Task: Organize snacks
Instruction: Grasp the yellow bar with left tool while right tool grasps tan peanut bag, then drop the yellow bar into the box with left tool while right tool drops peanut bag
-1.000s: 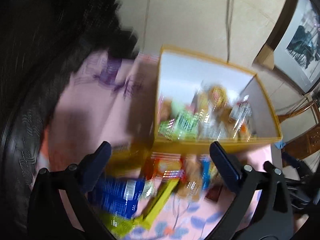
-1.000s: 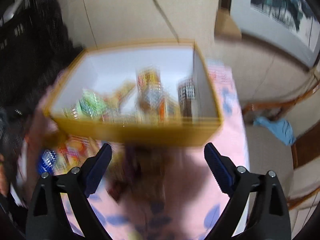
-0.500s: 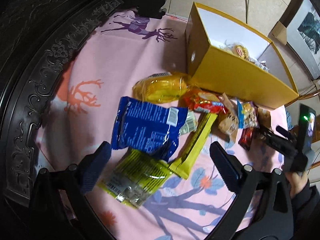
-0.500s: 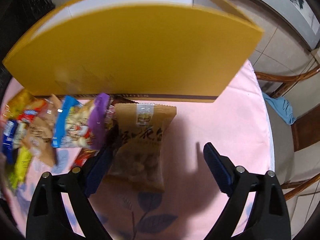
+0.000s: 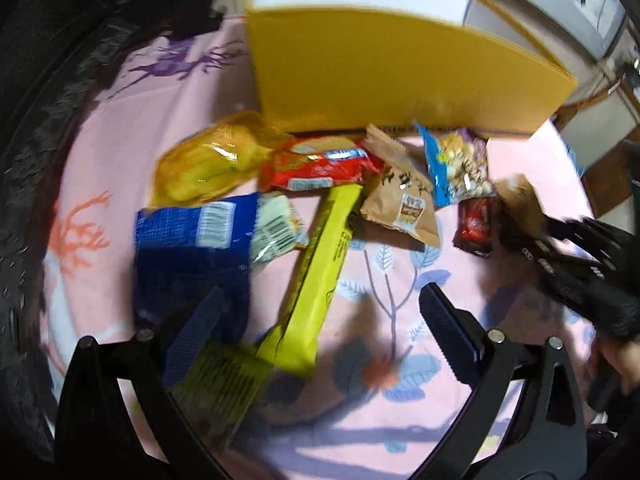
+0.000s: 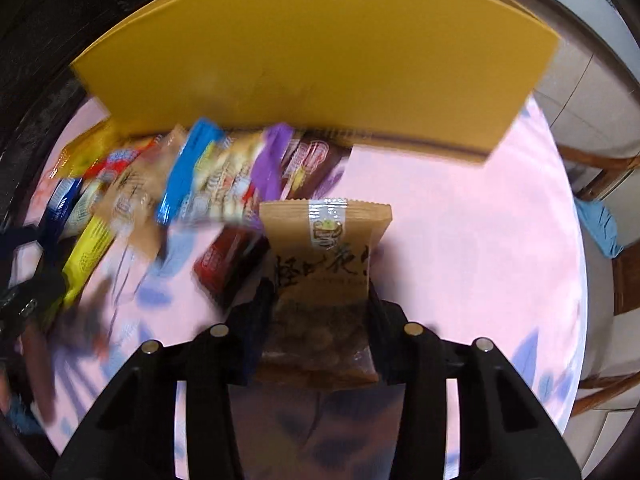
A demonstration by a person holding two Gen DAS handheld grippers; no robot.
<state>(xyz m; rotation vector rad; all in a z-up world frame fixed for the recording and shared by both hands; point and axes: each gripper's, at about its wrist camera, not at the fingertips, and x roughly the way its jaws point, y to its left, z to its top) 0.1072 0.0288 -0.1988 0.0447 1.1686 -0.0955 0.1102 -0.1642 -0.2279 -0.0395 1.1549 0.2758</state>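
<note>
Brown and crinkled, the peanut packet (image 6: 326, 264) sits pinched between the fingers of the right tool (image 6: 320, 300) at lower centre of the right view. The left tool (image 5: 320, 316) is spread wide over a long yellow bar (image 5: 320, 272) and a blue packet (image 5: 188, 240) on the pink table (image 5: 400, 420). Beyond lie a red wrapper (image 5: 320, 164), a yellow bag (image 5: 212, 160) and other snacks in a row. Farthest, across the upper frame, stands the yellow box (image 6: 316, 64).

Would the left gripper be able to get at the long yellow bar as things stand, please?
Probably yes: the left gripper is open, and the yellow bar lies uncovered on top between its fingers, on the pink cloth.
</note>
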